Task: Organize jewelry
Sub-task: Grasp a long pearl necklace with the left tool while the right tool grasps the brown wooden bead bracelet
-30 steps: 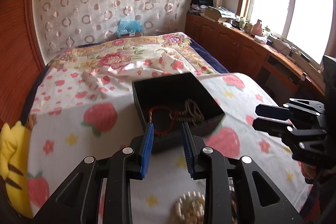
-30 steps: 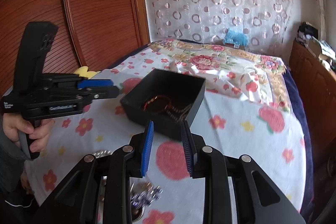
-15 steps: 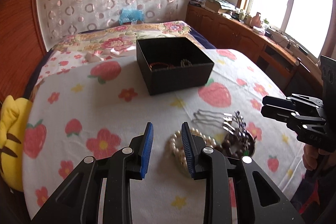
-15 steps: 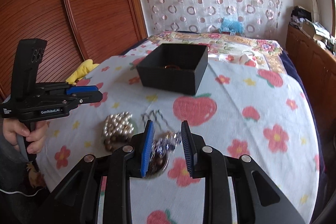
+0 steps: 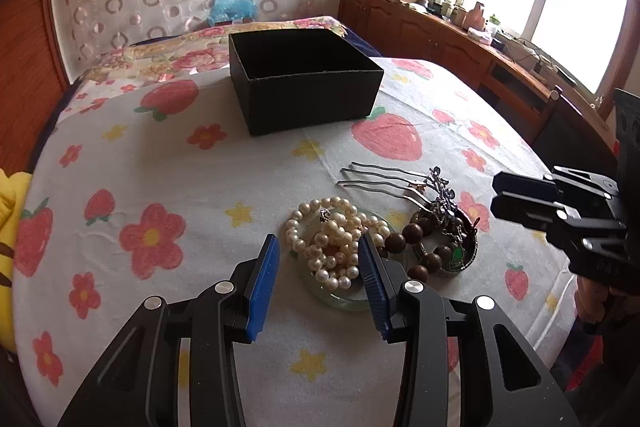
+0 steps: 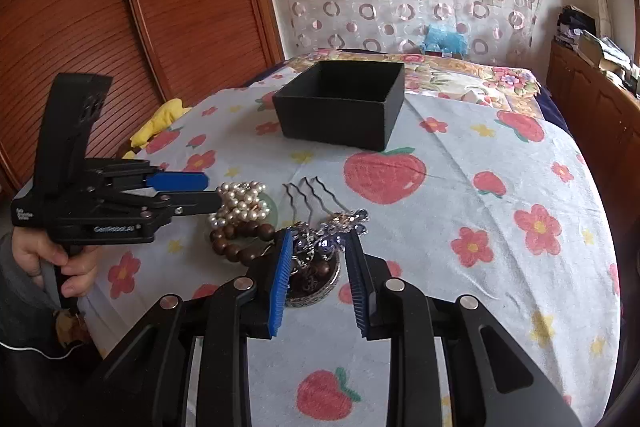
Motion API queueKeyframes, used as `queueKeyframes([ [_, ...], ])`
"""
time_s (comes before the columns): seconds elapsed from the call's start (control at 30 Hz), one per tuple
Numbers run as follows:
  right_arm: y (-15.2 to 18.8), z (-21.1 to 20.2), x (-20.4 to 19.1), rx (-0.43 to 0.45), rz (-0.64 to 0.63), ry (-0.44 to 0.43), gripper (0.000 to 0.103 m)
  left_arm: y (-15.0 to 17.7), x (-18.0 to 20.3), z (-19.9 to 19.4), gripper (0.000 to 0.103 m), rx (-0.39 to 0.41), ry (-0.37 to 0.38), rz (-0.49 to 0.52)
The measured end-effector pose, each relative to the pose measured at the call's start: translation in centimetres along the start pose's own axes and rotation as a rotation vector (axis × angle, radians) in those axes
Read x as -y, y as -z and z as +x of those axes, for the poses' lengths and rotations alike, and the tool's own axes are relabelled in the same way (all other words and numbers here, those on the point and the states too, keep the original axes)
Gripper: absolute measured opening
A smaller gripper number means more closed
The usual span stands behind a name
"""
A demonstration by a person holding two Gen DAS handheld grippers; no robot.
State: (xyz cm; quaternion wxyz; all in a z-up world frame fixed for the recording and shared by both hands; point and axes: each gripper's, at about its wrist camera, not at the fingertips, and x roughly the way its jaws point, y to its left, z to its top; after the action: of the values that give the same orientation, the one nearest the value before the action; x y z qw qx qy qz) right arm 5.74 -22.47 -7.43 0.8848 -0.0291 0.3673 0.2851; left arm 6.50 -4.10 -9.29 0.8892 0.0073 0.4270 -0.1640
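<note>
A pile of jewelry lies on the strawberry-print bedcover. A pearl necklace [image 5: 332,239] [image 6: 240,203] sits coiled on a pale glass dish [image 5: 344,301]. Beside it are a brown wooden bead bracelet [image 5: 416,233] [image 6: 236,247], a silver hair fork [image 5: 384,179] [image 6: 308,195] and a silver bangle [image 5: 464,263] [image 6: 316,291]. My left gripper [image 5: 319,247] [image 6: 200,191] hovers at the pearls with its jaws opening; the pearls show between them, untouched. My right gripper [image 6: 319,241] [image 5: 498,195] stands open over the fork's ornament and the bangle. Behind stands a black box [image 5: 304,95] [image 6: 340,111], its inside hidden.
A yellow plush toy [image 5: 8,227] [image 6: 160,119] lies at the bed's left edge. A wooden cabinet [image 5: 440,39] with clutter runs under the window on the right. A wooden wardrobe [image 6: 120,7] stands left. A person's hand [image 6: 52,259] holds the left gripper's handle.
Both grippers drew back from the black box and sank toward the jewelry pile, which came into full view. The left jaws have spread wider. The right jaws kept their gap.
</note>
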Motion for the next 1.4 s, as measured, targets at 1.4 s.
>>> queueKeyframes([
  [1.4,-0.6,5.7,-8.4,-0.198,-0.352,-0.042,0.044,-0.6,-2.5,-10.6,0.007,0.287,-0.024,-0.085],
])
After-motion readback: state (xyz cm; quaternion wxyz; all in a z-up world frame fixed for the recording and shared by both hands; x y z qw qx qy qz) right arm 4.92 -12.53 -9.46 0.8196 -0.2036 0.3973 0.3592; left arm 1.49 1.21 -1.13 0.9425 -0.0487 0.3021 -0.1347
